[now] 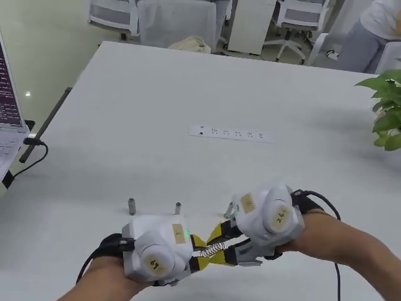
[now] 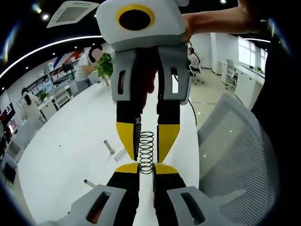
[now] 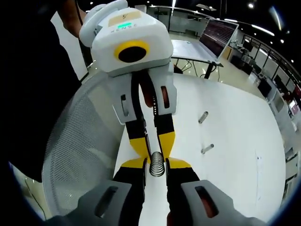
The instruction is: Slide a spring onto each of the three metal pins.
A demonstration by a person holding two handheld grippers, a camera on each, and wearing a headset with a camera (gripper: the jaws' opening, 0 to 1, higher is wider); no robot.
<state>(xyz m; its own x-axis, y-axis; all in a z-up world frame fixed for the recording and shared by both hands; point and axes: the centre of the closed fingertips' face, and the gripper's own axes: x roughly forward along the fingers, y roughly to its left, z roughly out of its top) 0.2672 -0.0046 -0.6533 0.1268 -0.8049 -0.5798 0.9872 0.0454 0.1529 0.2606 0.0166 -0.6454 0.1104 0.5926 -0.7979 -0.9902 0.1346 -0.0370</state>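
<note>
Near edge of the white desk (image 1: 188, 94), head view. The left gripper (image 1: 199, 256) and right gripper (image 1: 222, 241) face each other tip to tip, with one coiled metal spring (image 1: 213, 249) bridging them in the air above the desktop.

In the left gripper view, the left gripper's yellow-tipped jaws are almost fully closed on the spring's near end. The right gripper's jaws stand a spring's width apart, with their pads against the coil's sides. How firmly either pair presses cannot be judged.

Just beyond the grippers, a short grey left metal pin (image 1: 131, 205) and a middle metal pin (image 1: 178, 207) stand upright. A third metal pin (image 1: 230, 210) is largely hidden behind the right gripper's housing. A small ribbed piece (image 2: 120, 154) lying beside one pin is too small to identify.

A white power strip (image 1: 230, 133) lies at mid-desk. A laptop (image 1: 9, 106) is cut off at the left edge, and a green plant (image 1: 388, 106) at the right edge.
</note>
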